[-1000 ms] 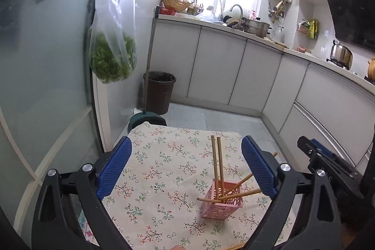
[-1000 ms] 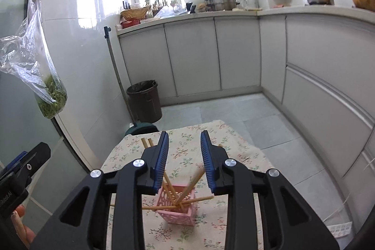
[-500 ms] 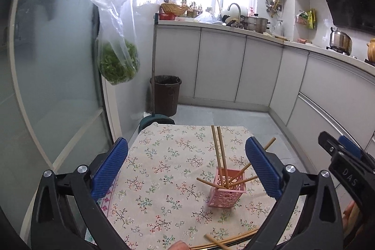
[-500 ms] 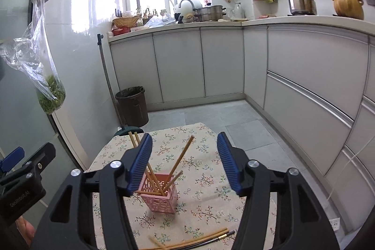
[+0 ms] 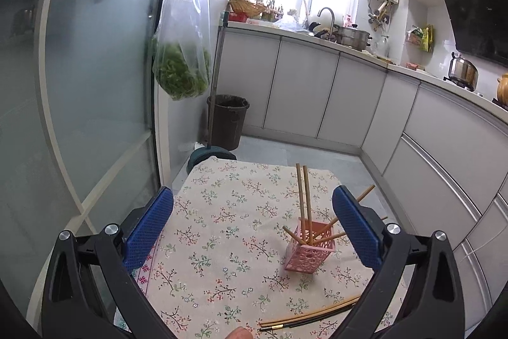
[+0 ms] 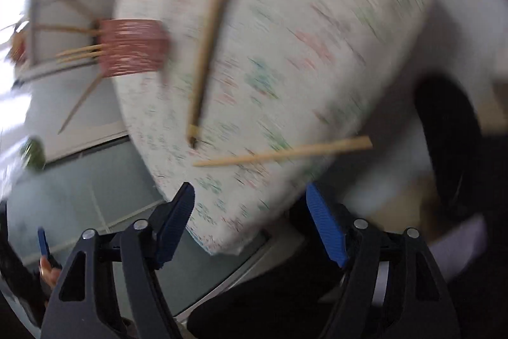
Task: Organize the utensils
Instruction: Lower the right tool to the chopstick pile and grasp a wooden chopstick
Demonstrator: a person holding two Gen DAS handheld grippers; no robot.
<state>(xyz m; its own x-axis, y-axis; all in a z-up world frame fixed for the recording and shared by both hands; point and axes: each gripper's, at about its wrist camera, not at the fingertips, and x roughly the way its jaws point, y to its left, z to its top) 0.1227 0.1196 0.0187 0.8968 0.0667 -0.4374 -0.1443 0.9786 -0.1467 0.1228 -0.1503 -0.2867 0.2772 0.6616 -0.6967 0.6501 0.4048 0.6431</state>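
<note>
A pink perforated holder [image 5: 309, 249] stands on the floral-cloth table [image 5: 222, 231] with several wooden chopsticks [image 5: 303, 199] sticking out of it. Dark gold-banded chopsticks [image 5: 311, 316] lie on the cloth at the near edge. My left gripper [image 5: 252, 232] is open and empty above the table, left of the holder. The right wrist view is blurred and rotated: it shows the holder [image 6: 133, 46], the dark chopsticks [image 6: 209, 59] and one loose light chopstick [image 6: 282, 153] on the cloth. My right gripper [image 6: 250, 224] is open and empty over the table's near edge.
A clear bag of greens [image 5: 181, 65] hangs on the glass door at left. A dark bin [image 5: 228, 121] and grey kitchen cabinets [image 5: 317, 94] stand beyond the table. A dark round shape [image 6: 451, 154] lies right of the table in the right wrist view.
My right gripper has swung sharply and now looks down at the table from a rolled angle, jaws wider than a second ago. The left view has pulled back a little.
</note>
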